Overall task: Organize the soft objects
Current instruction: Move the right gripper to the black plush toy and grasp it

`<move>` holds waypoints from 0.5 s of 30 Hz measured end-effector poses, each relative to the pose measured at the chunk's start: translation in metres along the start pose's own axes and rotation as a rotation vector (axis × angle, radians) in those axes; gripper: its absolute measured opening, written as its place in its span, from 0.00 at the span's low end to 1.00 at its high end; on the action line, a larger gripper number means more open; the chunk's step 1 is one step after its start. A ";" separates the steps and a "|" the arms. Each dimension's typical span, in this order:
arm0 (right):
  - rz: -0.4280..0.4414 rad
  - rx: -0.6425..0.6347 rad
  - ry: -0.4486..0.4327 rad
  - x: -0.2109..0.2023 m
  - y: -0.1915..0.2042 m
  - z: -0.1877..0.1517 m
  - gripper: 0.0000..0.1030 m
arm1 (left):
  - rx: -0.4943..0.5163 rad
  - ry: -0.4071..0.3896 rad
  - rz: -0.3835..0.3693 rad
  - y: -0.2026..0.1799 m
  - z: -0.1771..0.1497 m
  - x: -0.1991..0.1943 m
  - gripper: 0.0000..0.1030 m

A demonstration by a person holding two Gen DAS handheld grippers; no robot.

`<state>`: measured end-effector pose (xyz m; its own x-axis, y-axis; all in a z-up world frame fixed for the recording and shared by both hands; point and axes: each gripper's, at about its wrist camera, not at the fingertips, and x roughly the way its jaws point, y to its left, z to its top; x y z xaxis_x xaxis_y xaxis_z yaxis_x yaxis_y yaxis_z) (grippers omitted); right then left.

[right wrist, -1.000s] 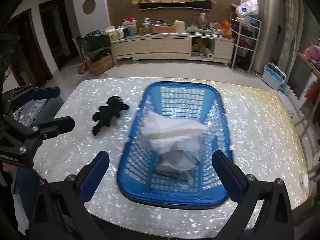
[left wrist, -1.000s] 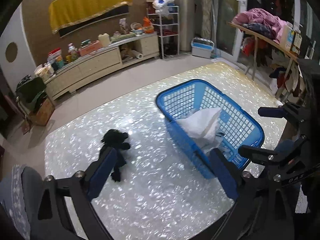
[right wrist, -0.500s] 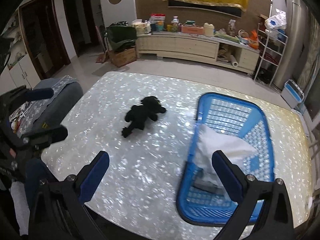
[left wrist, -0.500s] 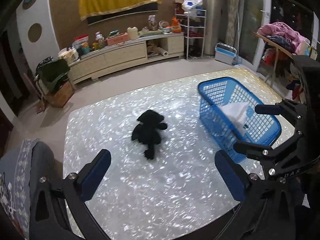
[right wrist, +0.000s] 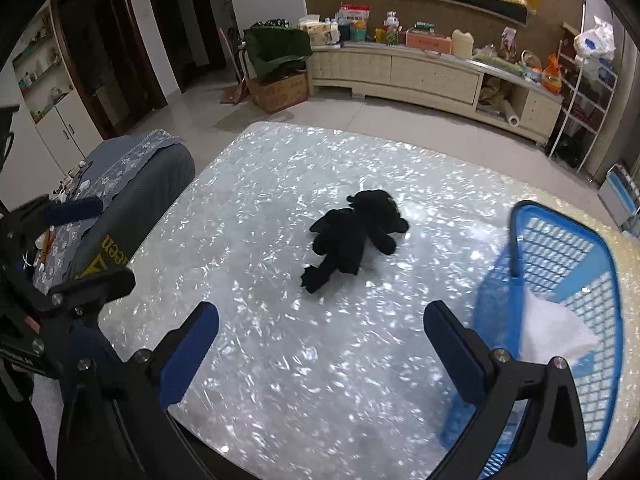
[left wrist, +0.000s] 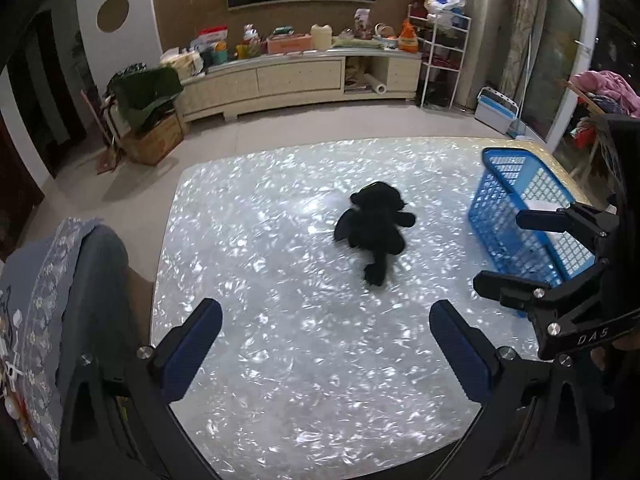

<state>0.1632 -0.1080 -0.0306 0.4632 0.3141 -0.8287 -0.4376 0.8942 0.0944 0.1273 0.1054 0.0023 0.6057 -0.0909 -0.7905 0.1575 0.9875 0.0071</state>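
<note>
— Obstacles? 
— Blue basket point(right wrist: 568, 280) fills the right wrist view's lower right; black plush point(right wrist: 356, 236) lies centre frame.
— Free room?
— Bare tabletop point(right wrist: 280, 360) from plush to lower edge.

Black plush toys point(left wrist: 374, 226) point(right wrist: 354, 236): one, on the table.
Blue baskets point(left wrist: 516, 216) point(right wrist: 560, 280): one.
White cloths point(right wrist: 554, 334) in the basket: one visible.
Pearly tables point(left wrist: 280, 320) point(right wrist: 280, 340): one.
Grippers: two, left gripper point(left wrist: 326, 354) and right gripper point(right wrist: 320, 354), two blue-padded fingers each.
Cardboard boxes point(right wrist: 280, 88) on the floor: one.
</note>
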 end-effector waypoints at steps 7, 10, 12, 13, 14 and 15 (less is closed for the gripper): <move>-0.029 0.011 0.066 0.041 0.009 0.013 1.00 | -0.053 0.051 -0.022 0.029 -0.006 0.036 1.00; -0.057 0.017 0.086 0.061 0.010 0.018 1.00 | -0.071 0.076 -0.030 0.035 -0.006 0.054 1.00; -0.074 0.013 0.092 0.070 0.010 0.020 1.00 | -0.086 0.088 -0.052 0.040 -0.007 0.067 1.00; -0.073 0.012 0.096 0.076 0.009 0.021 1.00 | -0.090 0.092 -0.062 0.042 -0.007 0.072 1.00; -0.069 0.014 0.103 0.082 0.009 0.022 1.00 | -0.090 0.098 -0.066 0.043 -0.007 0.076 1.00; -0.066 0.018 0.109 0.089 0.009 0.023 1.00 | -0.089 0.105 -0.062 0.045 -0.007 0.083 1.00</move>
<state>0.2184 -0.0650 -0.0906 0.4035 0.2188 -0.8884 -0.3949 0.9175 0.0466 0.1792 0.1433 -0.0668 0.5116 -0.1426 -0.8473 0.1198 0.9883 -0.0940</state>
